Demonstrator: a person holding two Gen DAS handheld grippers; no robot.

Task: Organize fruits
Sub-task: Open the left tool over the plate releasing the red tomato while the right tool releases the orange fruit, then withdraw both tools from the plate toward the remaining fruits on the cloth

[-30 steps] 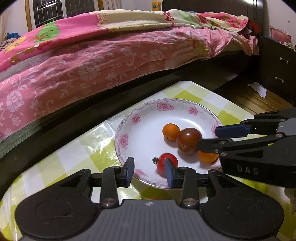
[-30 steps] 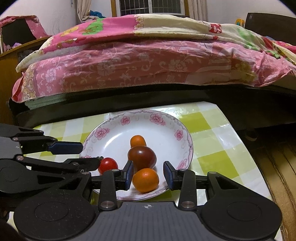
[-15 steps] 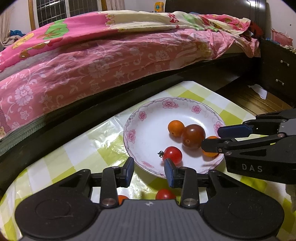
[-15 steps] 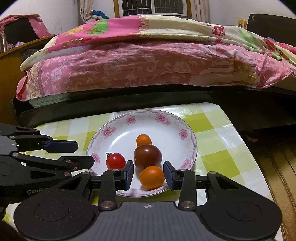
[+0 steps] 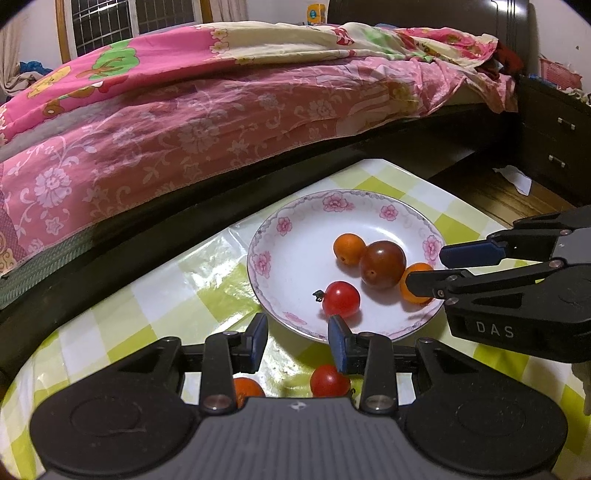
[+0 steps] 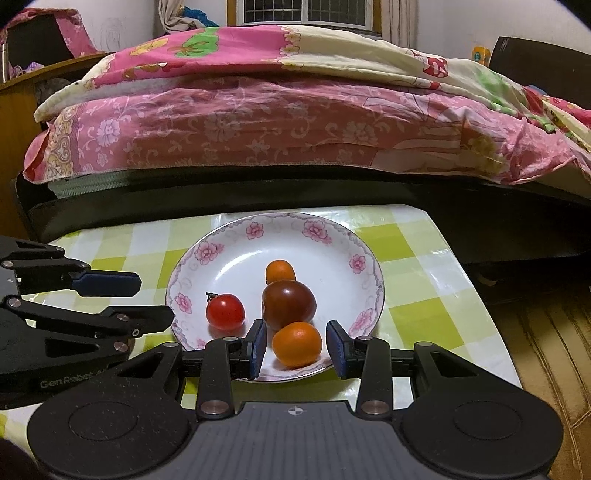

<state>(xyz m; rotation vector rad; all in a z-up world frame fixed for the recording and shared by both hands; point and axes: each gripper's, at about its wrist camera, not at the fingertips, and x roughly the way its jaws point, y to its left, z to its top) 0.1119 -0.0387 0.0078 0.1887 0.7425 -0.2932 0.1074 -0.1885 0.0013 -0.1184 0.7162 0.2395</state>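
Home bedroom: big bed w/ pink floral quilt (image 6: 258, 122), barred window (image 6: 306, 11), dark wooden nightstand w/ drawers (image 5: 554, 147), green-checked tabletop (image 6: 417, 273) beside bed.

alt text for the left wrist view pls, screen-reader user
A floral plate on a green checked tablecloth holds four small fruits; two more lie on the cloth behind the open, empty left gripper. The right gripper reaches in from the right.

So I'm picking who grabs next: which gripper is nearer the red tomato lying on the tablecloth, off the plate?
Left. The left gripper hangs just above the red tomato, which sits beneath its right fingertip. The right gripper frames an orange tomato on the plate instead.
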